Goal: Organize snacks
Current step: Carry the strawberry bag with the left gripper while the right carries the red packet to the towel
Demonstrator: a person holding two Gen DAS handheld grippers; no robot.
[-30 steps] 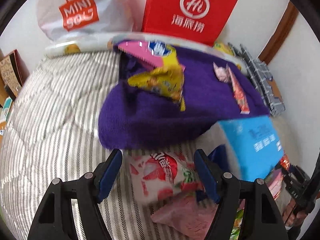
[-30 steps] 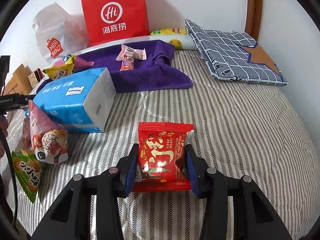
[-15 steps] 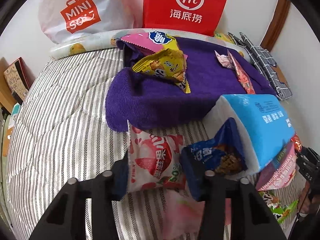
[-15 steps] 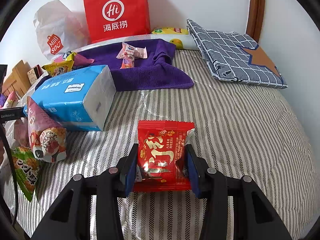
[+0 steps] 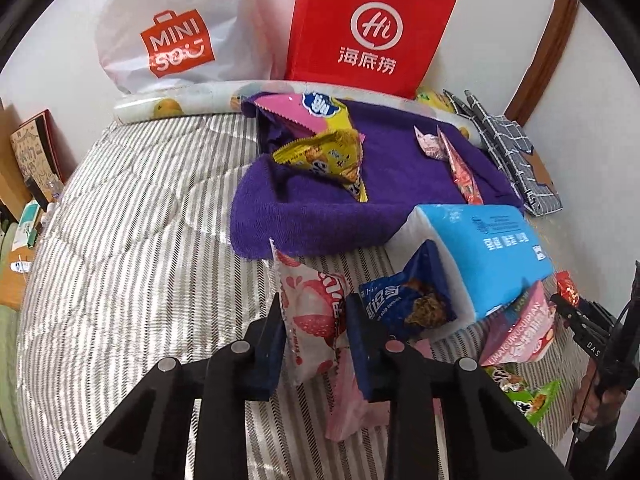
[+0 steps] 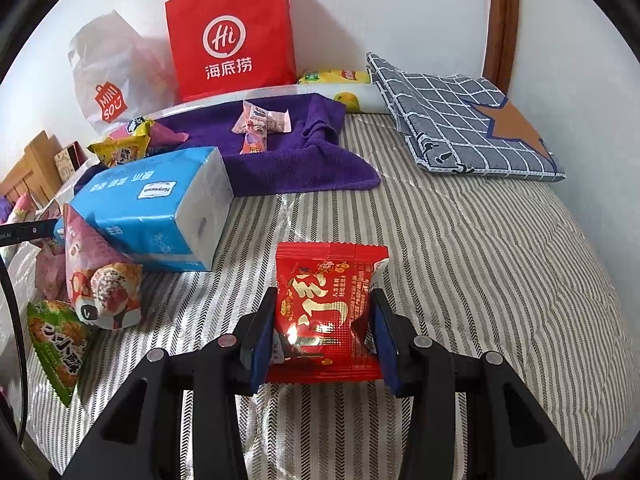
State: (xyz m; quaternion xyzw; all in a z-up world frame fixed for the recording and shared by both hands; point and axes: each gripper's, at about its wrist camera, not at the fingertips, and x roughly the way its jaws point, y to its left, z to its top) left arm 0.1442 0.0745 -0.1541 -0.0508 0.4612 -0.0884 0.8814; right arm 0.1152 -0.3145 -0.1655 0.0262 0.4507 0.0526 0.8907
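You are pinching a white strawberry-print snack packet (image 5: 312, 320) in your left gripper (image 5: 316, 336); its fingers (image 5: 268, 344) are pressing both sides of the packet, which is standing up between them over the striped bed (image 5: 120, 240). Your right gripper (image 6: 324, 332) is clamping a red snack packet (image 6: 326, 308) the same way, one finger on each side edge, with the packet's top sticking out ahead of the fingertips.

The thin, slick wrappers may be slipping or crumpling under the squeeze, and either packet could be dropping onto the bed if you are swinging quickly. The white packet is sitting just beside a dark blue cookie packet (image 5: 408, 300) that is leaning on a blue tissue pack (image 5: 492, 252), so a careless sweep could be knocking them over. Beyond these, a purple towel (image 5: 320, 208) is carrying more snacks, with a red paper bag (image 5: 368, 32) standing at the wall.
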